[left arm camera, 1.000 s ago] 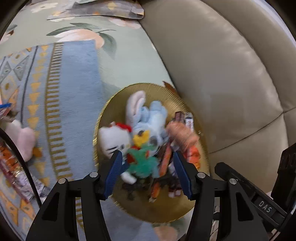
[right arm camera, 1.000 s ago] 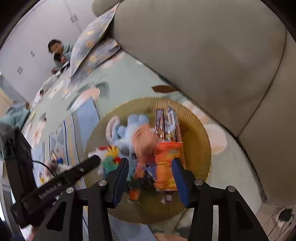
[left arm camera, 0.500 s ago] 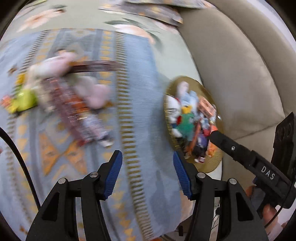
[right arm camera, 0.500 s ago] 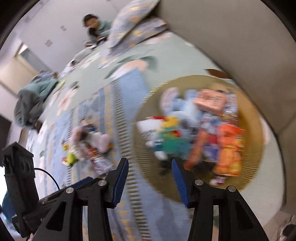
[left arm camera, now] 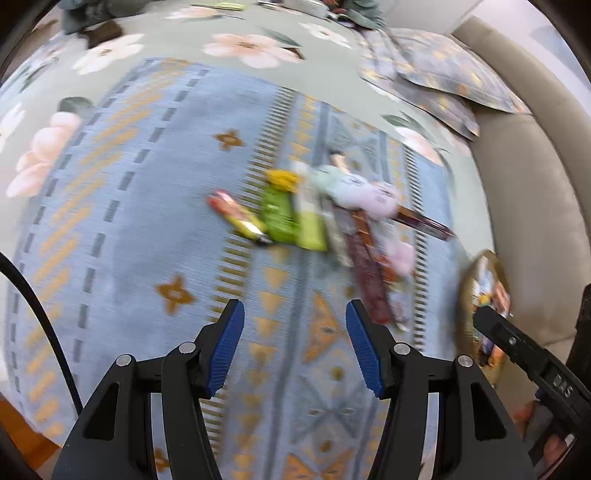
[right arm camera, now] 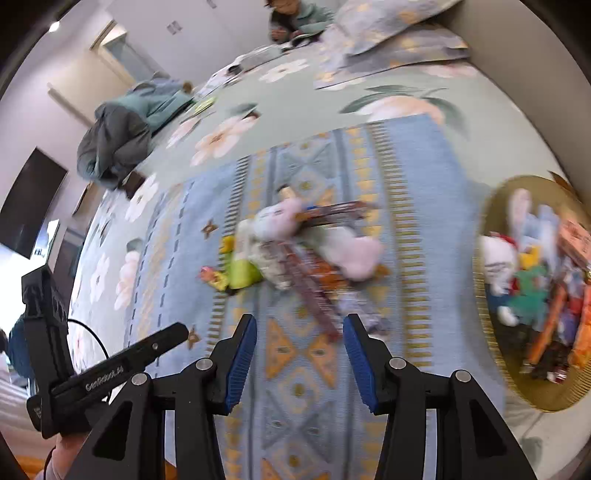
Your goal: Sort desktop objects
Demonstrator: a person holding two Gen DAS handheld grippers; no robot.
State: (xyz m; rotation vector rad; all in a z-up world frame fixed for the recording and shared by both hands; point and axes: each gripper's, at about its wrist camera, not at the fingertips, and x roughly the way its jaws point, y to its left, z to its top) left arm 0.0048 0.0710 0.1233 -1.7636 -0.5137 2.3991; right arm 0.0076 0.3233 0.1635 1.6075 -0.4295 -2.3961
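A blurred heap of snack packets and plush toys lies on the blue patterned rug (left arm camera: 122,229): a green packet (left arm camera: 279,216), a red-yellow packet (left arm camera: 236,216), a pale plush toy (left arm camera: 364,194) and a dark brown bar (left arm camera: 371,286). In the right wrist view the same heap shows a pink plush (right arm camera: 354,251) and a green packet (right arm camera: 242,273). At the right a gold round tray (right arm camera: 532,391) holds several toys and packets; it also shows as the tray (left arm camera: 463,295). My left gripper (left arm camera: 294,347) and right gripper (right arm camera: 300,360) both hang open over the rug, nothing between their fingers.
A beige sofa (left arm camera: 535,177) runs along the right with patterned cushions (left arm camera: 436,74) against it. A floral green mat (right arm camera: 295,110) lies under the rug. A person (right arm camera: 295,14) sits at the far end, and a heap of grey-green clothing (right arm camera: 125,133) lies at left.
Both grippers have swung away from over the gold tray to the left, above the rug near the heap. The tray now sits at the right edge of both views. Jaw widths are unchanged.
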